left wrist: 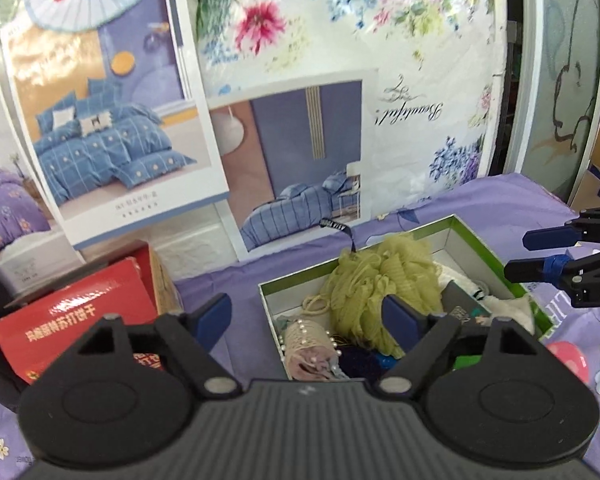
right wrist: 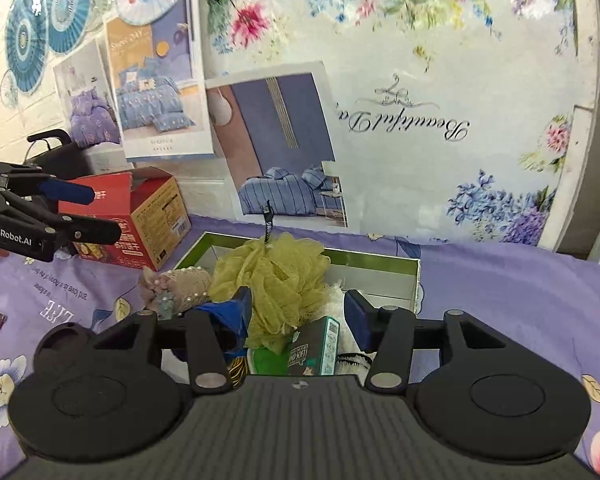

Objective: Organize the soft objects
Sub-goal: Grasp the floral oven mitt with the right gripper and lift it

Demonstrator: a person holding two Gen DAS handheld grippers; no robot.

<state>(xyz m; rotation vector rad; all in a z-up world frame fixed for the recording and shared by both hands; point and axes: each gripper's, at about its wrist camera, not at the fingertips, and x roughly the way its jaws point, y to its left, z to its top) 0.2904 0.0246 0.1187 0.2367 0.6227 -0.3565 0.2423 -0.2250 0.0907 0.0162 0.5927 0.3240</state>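
— Since the green-rimmed box point(right wrist: 374, 261) at the frame's centre already holds the yellow-green mesh bath pouf point(right wrist: 274, 276), what is the right gripper point(right wrist: 298, 310) doing?

— Hovering low over it, jaws wide and empty, with the pouf and a small teal carton point(right wrist: 314, 346) between them.

— And the left gripper point(left wrist: 306, 320)?

— Also spread wide, holding nothing, at the box's near-left corner by the pearl-trimmed fabric piece point(left wrist: 306, 342).

— How to do it well?

— I'd pick one soft item, descend squarely, close gently on its bulk, and avoid snagging the pouf's cord point(left wrist: 316, 304) or the box wall.
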